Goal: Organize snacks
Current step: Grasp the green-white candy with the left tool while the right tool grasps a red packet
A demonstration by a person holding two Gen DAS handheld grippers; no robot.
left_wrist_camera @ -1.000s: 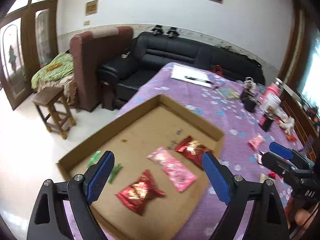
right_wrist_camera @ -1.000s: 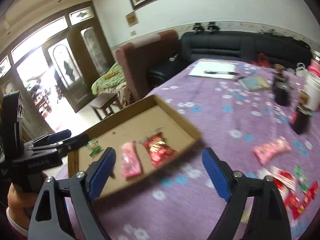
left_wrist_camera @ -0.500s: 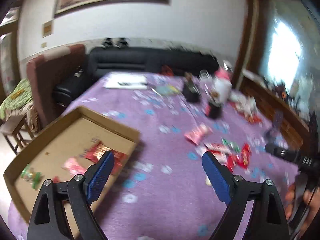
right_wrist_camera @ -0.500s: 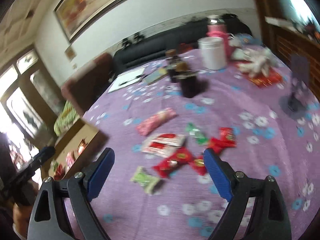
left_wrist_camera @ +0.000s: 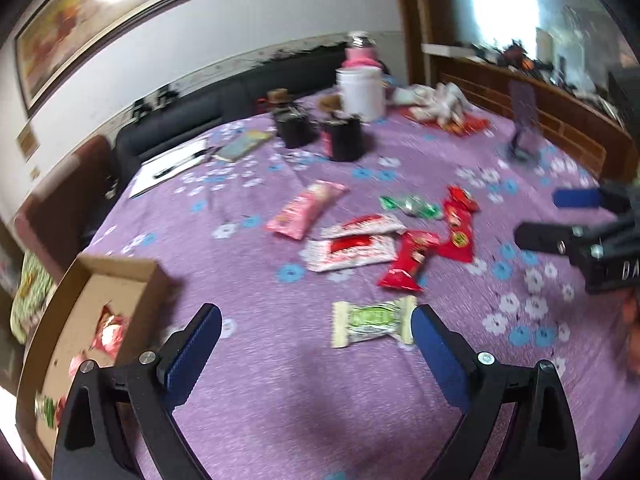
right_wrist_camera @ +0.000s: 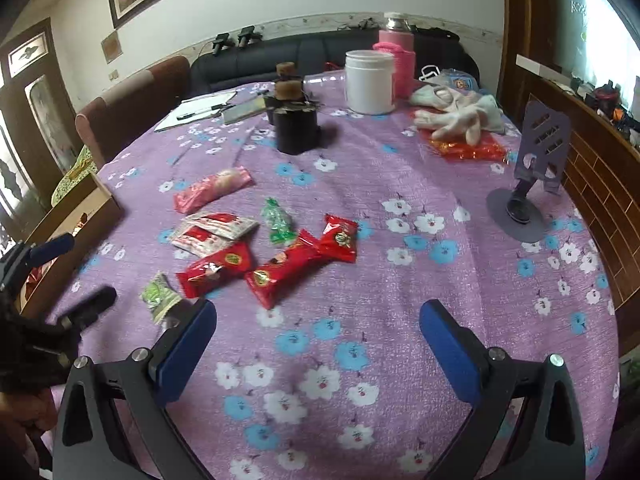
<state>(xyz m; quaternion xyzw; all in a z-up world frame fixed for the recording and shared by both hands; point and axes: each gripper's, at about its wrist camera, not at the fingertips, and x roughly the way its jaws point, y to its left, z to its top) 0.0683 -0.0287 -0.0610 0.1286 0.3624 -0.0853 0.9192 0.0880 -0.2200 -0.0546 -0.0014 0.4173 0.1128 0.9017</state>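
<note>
Loose snack packets lie on the purple flowered tablecloth [right_wrist_camera: 360, 280]: a pink one [left_wrist_camera: 306, 210] [right_wrist_camera: 212, 189], white-and-red ones [left_wrist_camera: 352, 248] [right_wrist_camera: 212, 232], several red ones [left_wrist_camera: 408, 260] [right_wrist_camera: 280, 268], a green candy [left_wrist_camera: 410, 205] [right_wrist_camera: 278, 222], and a pale green packet [left_wrist_camera: 372, 322] [right_wrist_camera: 160, 298]. My left gripper [left_wrist_camera: 316, 340] is open and empty, just above the pale green packet. My right gripper [right_wrist_camera: 318, 336] is open and empty, short of the red packets. A cardboard tray [left_wrist_camera: 86, 292] [right_wrist_camera: 80, 204] with a few snacks sits at the left.
Black cups [right_wrist_camera: 296, 128], a white jar [right_wrist_camera: 370, 82], a pink flask [right_wrist_camera: 396, 58], white gloves [right_wrist_camera: 456, 114] and a grey phone stand [right_wrist_camera: 532, 172] stand at the table's far side. A notepad with pen [right_wrist_camera: 204, 108] lies far left. A sofa and armchair are behind.
Both grippers swung right, from over the cardboard tray to over the loose snacks on the cloth. Both stayed open and empty.
</note>
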